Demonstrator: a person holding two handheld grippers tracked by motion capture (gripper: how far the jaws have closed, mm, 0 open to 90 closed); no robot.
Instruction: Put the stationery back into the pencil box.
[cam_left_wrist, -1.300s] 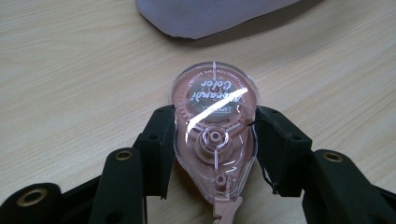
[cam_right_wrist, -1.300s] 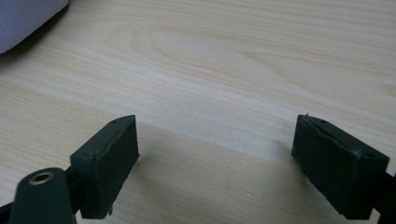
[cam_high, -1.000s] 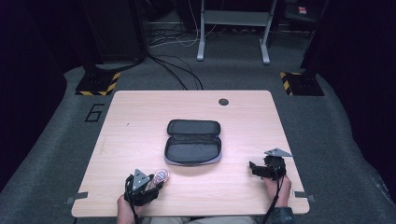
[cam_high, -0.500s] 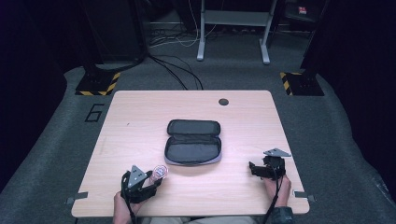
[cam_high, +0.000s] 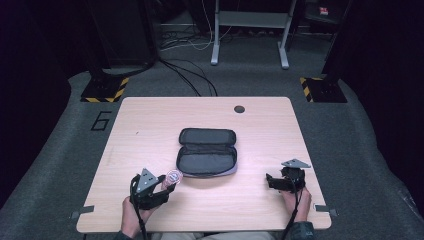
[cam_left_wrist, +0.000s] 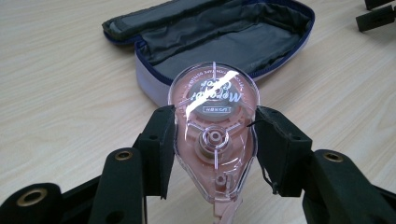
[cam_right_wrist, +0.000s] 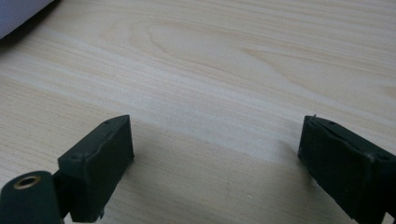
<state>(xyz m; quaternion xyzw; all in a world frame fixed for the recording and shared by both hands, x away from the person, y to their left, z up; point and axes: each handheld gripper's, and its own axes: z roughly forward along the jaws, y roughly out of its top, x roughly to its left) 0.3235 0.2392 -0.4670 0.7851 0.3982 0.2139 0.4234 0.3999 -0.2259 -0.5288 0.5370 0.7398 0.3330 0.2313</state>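
Pale wood grain of the table (cam_high: 150, 120) is seen under everything. Nearest, at the left, the left gripper (cam_left_wrist: 212, 140) is pinched on a clear pink correction-tape dispenser (cam_left_wrist: 214, 126), one jaw on each flat side edge, the rounded end pointing away toward the case. In the high view the dispenser (cam_high: 174, 176) is held just off the near left corner of the case, close to it but apart. At the near right, the right gripper (cam_right_wrist: 215, 168) is held low over bare wood with its jaws spread wide and nothing between them; in the high view it (cam_high: 272, 181) is well apart from the case's right end. Farther on, at mid-table, the dark pencil case (cam_high: 207, 152) lies unzipped, lid folded back on the far side, grey lining exposed, apparently empty. A small dark round hole (cam_high: 239, 108) is noted near the far edge.

Judged step: carrying the dispenser to the case. The next move calls for a short advance forward and right, then release above the lining.
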